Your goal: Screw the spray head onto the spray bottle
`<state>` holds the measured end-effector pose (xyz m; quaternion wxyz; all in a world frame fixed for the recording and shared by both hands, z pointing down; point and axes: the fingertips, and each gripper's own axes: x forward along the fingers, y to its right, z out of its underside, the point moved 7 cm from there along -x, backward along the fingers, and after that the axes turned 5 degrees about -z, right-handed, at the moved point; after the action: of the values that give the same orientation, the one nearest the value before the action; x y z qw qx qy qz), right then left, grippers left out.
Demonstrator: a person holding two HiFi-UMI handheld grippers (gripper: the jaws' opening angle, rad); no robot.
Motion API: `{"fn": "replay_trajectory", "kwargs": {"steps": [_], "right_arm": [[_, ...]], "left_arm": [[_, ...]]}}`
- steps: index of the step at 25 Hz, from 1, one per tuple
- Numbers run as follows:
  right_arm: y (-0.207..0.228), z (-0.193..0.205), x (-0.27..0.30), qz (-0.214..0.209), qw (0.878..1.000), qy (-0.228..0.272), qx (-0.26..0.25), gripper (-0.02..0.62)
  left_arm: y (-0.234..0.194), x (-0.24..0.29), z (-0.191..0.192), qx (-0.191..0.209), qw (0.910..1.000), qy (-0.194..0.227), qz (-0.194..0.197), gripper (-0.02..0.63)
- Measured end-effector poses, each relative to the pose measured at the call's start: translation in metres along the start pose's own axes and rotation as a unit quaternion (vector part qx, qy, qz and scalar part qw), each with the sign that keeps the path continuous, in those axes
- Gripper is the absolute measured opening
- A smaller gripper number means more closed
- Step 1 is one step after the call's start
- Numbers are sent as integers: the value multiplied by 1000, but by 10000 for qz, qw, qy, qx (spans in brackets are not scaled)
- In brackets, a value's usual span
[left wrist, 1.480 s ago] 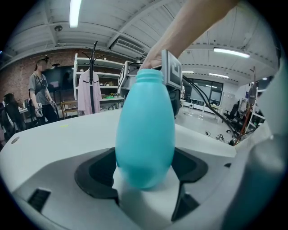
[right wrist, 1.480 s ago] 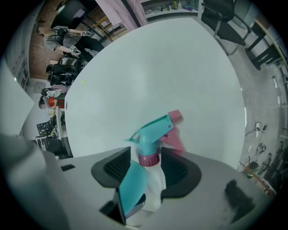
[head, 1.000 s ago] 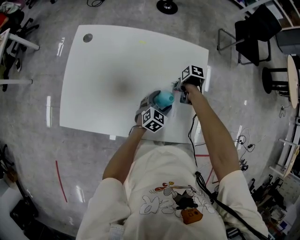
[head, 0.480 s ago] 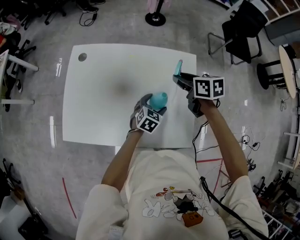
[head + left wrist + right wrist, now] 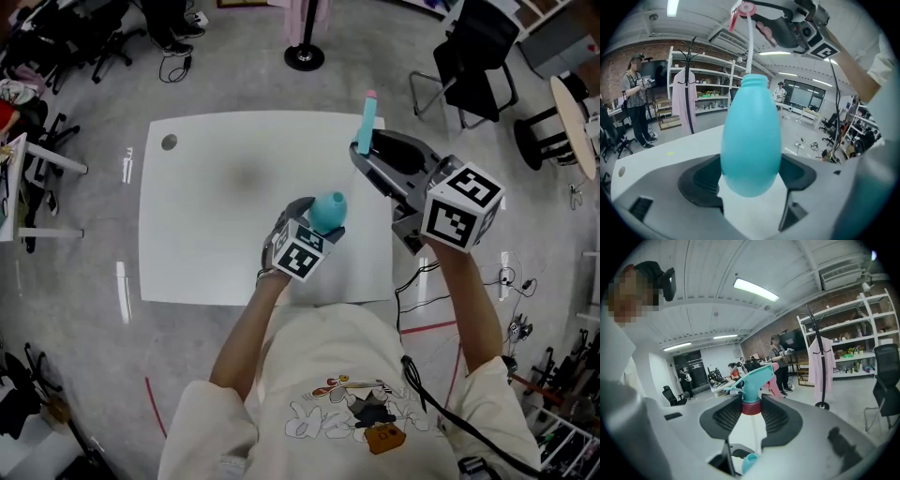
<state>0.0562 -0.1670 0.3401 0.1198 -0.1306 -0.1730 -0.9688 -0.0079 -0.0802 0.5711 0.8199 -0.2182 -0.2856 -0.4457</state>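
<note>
A teal spray bottle (image 5: 327, 212) stands upright over the white table (image 5: 216, 187), and my left gripper (image 5: 314, 227) is shut on its lower body. In the left gripper view the bottle (image 5: 751, 136) fills the gap between the pads, its open neck pointing up. My right gripper (image 5: 367, 150) is raised above it and shut on the spray head (image 5: 367, 120) at its red collar (image 5: 751, 407). The teal trigger head (image 5: 752, 378) points away from me. Its dip tube (image 5: 751, 44) hangs down to just above the bottle mouth (image 5: 749, 461).
The table has a round cable hole (image 5: 169, 142) at its far left corner. A black chair (image 5: 478, 56) and a coat stand base (image 5: 305, 58) stand beyond the table. A person (image 5: 636, 93) and shelving (image 5: 701, 79) are in the background.
My right gripper has risen from beside the bottle at table height, carrying the spray head up and over the bottle. The left gripper has kept its hold on the bottle.
</note>
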Motion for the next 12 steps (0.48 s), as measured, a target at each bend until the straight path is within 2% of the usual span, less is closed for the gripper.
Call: {"fn": "replay_trajectory", "kwargs": {"steps": [5, 9, 12], "right_arm": [[-6, -2, -4, -50, 10000, 3, -45, 130], [-7, 12, -16, -107, 9998, -174, -73, 130], [-6, 19, -20, -242, 9995, -168, -140, 130]], "left_arm": [[0, -1, -11, 57, 10000, 10, 45, 382], [14, -7, -29, -115, 9993, 145, 316, 382], [19, -19, -48, -93, 9990, 226, 385, 382]]}}
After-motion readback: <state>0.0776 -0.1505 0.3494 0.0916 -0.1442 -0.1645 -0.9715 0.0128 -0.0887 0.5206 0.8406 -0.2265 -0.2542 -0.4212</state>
